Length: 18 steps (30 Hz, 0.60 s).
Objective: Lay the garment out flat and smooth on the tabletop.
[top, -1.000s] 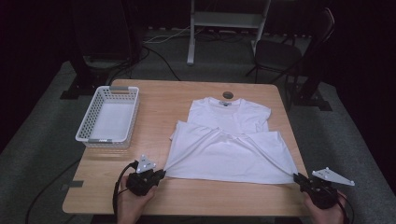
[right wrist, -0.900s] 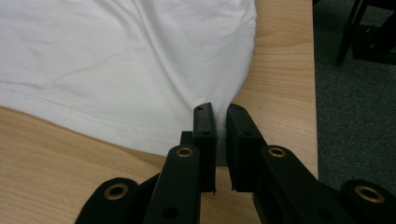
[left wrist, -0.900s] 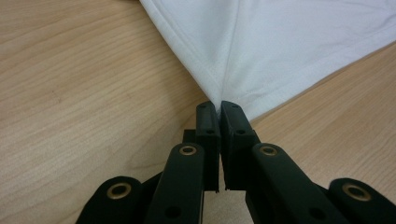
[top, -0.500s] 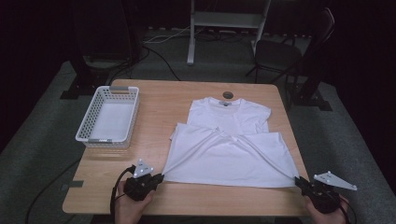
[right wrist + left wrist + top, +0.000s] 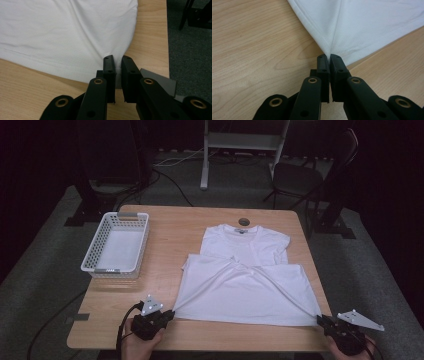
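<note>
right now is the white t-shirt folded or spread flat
Partly folded: the white cotton t-shirt has its lower half doubled up over the chest, collar end flat on the light wooden table, near corners pinched.

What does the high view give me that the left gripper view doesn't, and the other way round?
The high view takes in the white basket, the shirt's collar end and the right tongs clamped on the hem's right corner. The left gripper view adds the close detail: the jaws pressed together on the pinched hem corner, with fabric fanning out from the pinch. Both share the left tongs, the white T-shirt and the wooden table.
</note>
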### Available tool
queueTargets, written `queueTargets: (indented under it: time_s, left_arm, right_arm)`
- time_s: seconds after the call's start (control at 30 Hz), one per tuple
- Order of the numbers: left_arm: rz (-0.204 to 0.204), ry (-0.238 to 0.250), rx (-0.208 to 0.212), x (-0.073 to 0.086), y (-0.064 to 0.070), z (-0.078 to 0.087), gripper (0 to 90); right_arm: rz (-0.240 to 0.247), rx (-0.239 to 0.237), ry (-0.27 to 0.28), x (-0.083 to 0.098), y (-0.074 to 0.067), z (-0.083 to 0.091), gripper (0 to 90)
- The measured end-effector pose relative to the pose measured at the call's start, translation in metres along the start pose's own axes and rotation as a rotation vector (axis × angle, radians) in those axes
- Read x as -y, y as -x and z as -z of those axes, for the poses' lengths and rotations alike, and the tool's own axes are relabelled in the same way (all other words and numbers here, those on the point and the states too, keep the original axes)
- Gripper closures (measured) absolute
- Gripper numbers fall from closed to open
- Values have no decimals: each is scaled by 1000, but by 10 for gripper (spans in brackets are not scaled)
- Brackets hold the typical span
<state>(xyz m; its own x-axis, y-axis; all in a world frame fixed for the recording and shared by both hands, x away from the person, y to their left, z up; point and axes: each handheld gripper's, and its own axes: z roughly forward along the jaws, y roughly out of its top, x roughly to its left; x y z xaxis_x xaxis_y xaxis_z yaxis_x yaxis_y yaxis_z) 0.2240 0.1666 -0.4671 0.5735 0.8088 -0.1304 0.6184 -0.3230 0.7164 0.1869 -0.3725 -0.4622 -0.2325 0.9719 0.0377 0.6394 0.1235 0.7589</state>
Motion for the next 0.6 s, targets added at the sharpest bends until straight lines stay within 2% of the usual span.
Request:
queueTargets:
  time_s: [0.27, 0.6]
  left_arm:
    - [2, -4, -1, 8, 5, 4, 879]
    - [19, -4, 11, 15, 9, 7, 877]
  right_arm:
    - [-23, -19, -7, 10, 1, 5, 826]
    - [-27, -17, -16, 17, -1, 10, 819]
